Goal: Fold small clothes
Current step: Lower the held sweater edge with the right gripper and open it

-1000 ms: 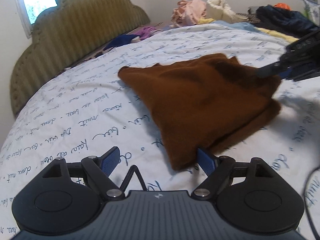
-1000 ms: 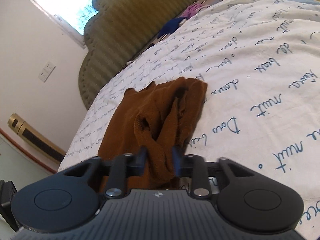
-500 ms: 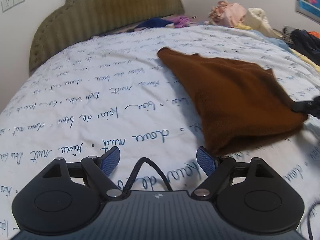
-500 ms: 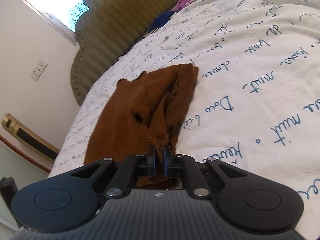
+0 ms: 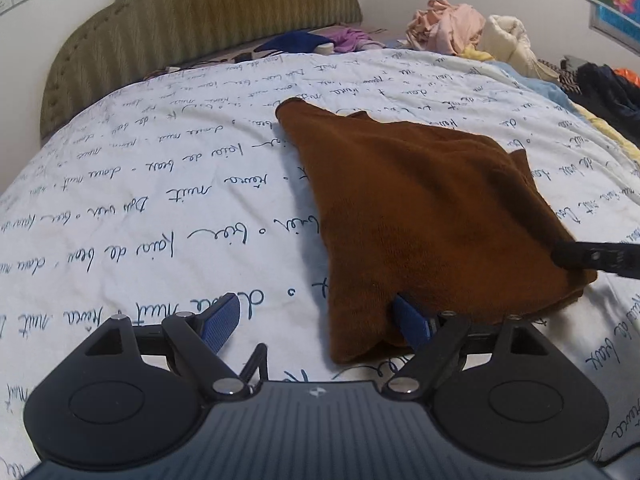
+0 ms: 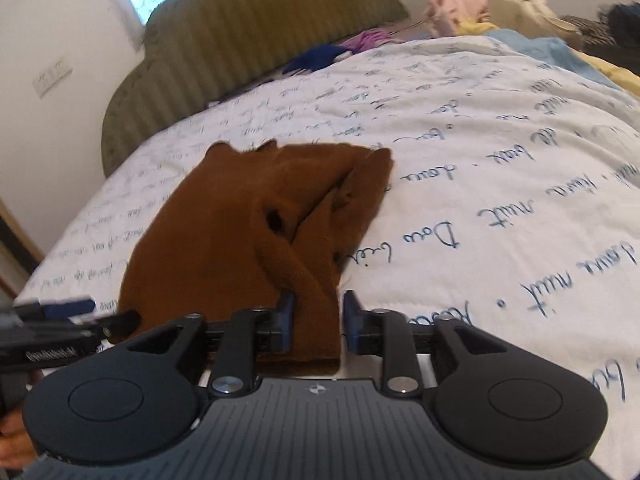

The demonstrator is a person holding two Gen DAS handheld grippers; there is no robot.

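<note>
Right wrist: garment [image 6: 240, 240] between claw [image 6: 316, 316] (unclamped)

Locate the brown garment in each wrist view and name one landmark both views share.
Left wrist view: the brown garment lies right of centre on the bedspread, its near edge at the left gripper's right finger.
Right wrist view: the brown garment lies left of centre, a fold between the right gripper's jaws.
Shared landmark: the green headboard at the bed's far end.
</note>
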